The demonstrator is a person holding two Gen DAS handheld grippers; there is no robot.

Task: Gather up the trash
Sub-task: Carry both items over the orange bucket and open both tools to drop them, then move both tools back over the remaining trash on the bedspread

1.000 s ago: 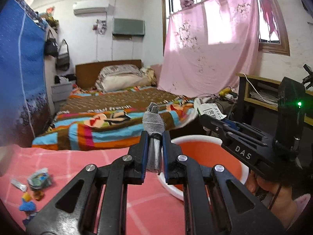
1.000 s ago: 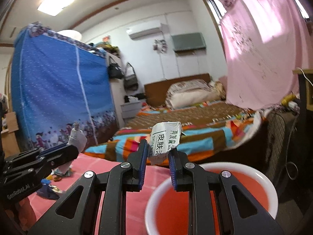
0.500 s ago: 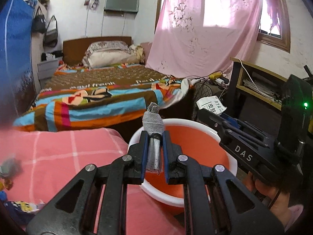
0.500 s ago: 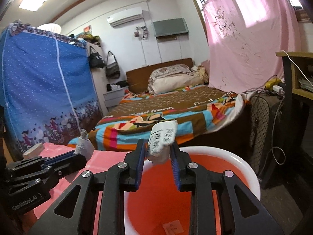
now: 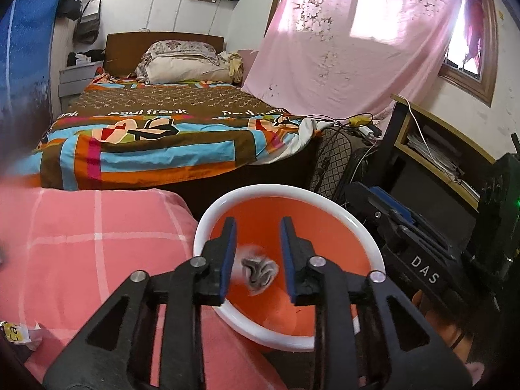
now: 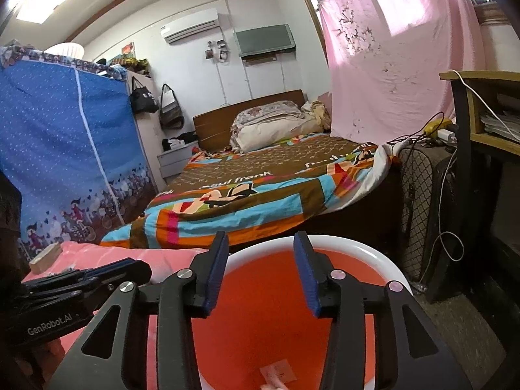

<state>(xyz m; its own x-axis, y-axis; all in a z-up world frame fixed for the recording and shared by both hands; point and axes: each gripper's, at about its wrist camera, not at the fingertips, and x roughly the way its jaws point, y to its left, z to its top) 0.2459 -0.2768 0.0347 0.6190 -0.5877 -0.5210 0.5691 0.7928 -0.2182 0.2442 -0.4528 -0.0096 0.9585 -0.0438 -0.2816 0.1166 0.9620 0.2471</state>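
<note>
An orange bin with a white rim (image 5: pixel 328 204) stands beside the pink checked tablecloth (image 5: pixel 84 237). My left gripper (image 5: pixel 256 247) is open above the bin, and a grey crumpled wad (image 5: pixel 258 268) is loose between its fingers, blurred, over the bin's inside. My right gripper (image 6: pixel 260 266) is open and empty above the same bin (image 6: pixel 373 256). A small paper scrap (image 6: pixel 278 373) lies on the bin's bottom. The left gripper's body (image 6: pixel 74 286) shows at the left of the right wrist view.
A wrapper with yellow print (image 5: pixel 18 333) lies on the cloth at the lower left. A bed with a striped cover (image 5: pixel 169 139) is behind. A fan (image 6: pixel 422 201), cables and a wooden desk (image 5: pixel 448 149) stand to the right. A blue wardrobe (image 6: pixel 65 149) is at left.
Both grippers have opened over the bin. The grey wad has left the left jaws and is dropping; the white printed packet is gone from the right jaws.
</note>
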